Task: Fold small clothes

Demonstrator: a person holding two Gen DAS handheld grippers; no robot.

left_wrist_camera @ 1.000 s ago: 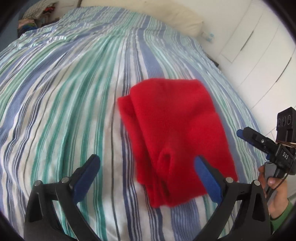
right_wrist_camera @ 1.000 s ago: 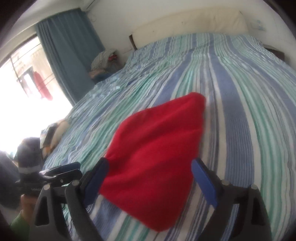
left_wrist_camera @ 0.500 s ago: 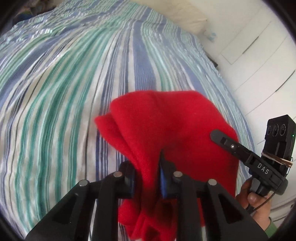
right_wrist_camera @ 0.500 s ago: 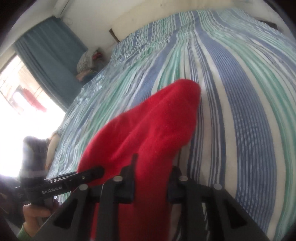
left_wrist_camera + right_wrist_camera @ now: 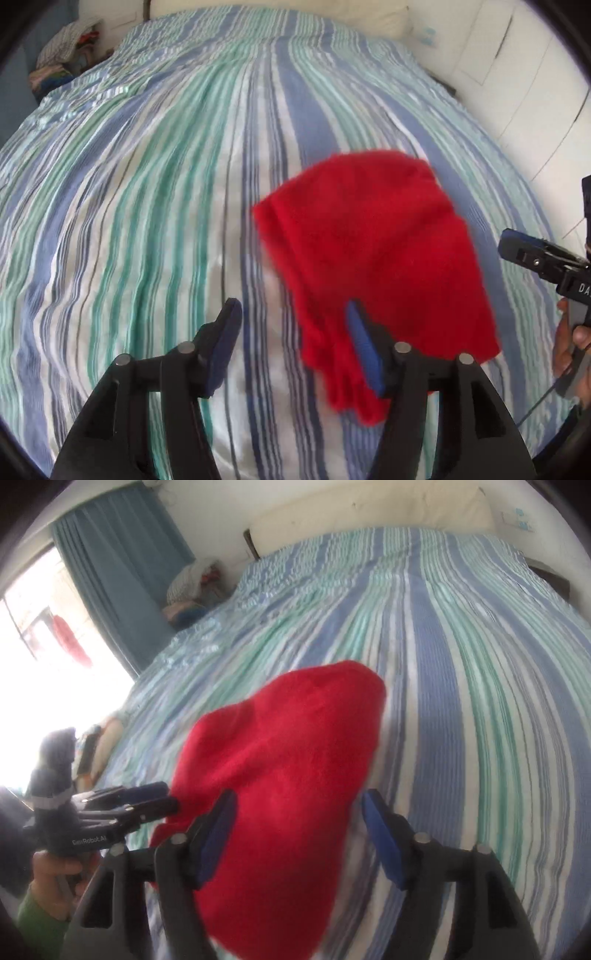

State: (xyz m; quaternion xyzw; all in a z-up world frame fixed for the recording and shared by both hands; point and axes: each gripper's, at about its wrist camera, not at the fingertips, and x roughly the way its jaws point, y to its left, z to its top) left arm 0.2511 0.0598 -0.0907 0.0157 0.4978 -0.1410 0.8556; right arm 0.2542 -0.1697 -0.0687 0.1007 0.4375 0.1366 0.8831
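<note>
While the red garment [image 5: 373, 251] lies on the striped bed [image 5: 147, 206], at four o'clock in the left view, both grippers have just been opening and grip nothing. Left gripper [image 5: 295, 343] straddles its near edge; right gripper [image 5: 299, 834] has cloth between parted pads, untouched. Seemingly a regrasp between folds: next, pinch corners. Only the right view shows the curtain [image 5: 122, 576] at eleven o'clock.

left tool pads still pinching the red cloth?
Apart. Left wrist view: left tool has just been opening, and bedsheet shows between its pads; red cloth lies loose.
</note>
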